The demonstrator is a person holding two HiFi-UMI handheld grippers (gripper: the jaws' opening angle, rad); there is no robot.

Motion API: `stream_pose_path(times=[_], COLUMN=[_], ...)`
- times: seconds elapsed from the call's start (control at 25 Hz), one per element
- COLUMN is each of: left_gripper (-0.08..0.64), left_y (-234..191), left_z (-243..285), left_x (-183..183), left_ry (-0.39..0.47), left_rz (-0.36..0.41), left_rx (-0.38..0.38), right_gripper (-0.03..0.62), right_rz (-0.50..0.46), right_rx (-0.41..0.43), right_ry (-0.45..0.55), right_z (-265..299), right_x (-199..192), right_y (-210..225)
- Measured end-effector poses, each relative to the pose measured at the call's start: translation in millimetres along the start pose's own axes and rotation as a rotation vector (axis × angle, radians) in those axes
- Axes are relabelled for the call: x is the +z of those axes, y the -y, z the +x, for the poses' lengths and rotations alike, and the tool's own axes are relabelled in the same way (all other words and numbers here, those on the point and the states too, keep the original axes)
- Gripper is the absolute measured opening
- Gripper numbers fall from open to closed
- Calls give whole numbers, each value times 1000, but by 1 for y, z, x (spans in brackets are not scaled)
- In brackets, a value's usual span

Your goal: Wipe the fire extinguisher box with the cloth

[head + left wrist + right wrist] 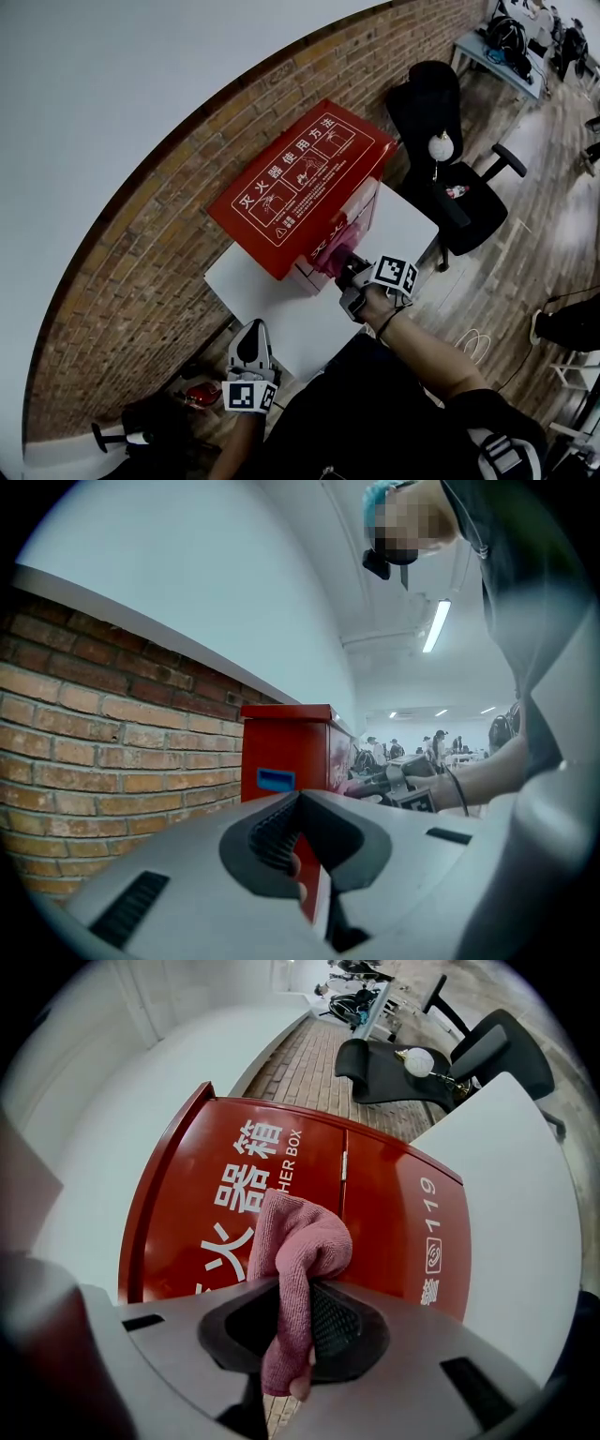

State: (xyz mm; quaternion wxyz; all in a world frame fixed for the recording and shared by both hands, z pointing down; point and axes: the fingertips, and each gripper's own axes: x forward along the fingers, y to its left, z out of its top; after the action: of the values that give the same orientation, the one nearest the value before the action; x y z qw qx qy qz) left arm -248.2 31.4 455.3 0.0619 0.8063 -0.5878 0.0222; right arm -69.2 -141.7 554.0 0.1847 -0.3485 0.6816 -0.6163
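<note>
A red fire extinguisher box with white Chinese lettering lies on a white table against the wall. My right gripper is shut on a pink cloth and holds it against the box's front face. In the right gripper view the cloth bunches out from between the jaws of the gripper and touches the red door near its white lettering. My left gripper hovers at the table's near left edge, shut, with nothing in it. Its own view looks past the closed gripper at the box's side.
A brick wall runs behind the table, with white wall above it. A black office chair stands just right of the table. A small red object lies on the floor at lower left. Desks stand at the far end.
</note>
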Motion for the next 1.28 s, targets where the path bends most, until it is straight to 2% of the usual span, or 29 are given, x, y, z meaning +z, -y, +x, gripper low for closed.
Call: stream_pose_path(times=[0.8, 1.28], left_gripper=[48, 48], left_y=[9, 14], left_z=[-1, -8], left_x=[-6, -9], left_ry=[-26, -48], left_rz=[19, 25], left_rx=[0, 25], right_gripper=[78, 78], right_rz=[-16, -4], right_rx=[-1, -30], right_ry=[11, -5], right_z=[5, 7], right_x=[-4, -8], right_y=[22, 48])
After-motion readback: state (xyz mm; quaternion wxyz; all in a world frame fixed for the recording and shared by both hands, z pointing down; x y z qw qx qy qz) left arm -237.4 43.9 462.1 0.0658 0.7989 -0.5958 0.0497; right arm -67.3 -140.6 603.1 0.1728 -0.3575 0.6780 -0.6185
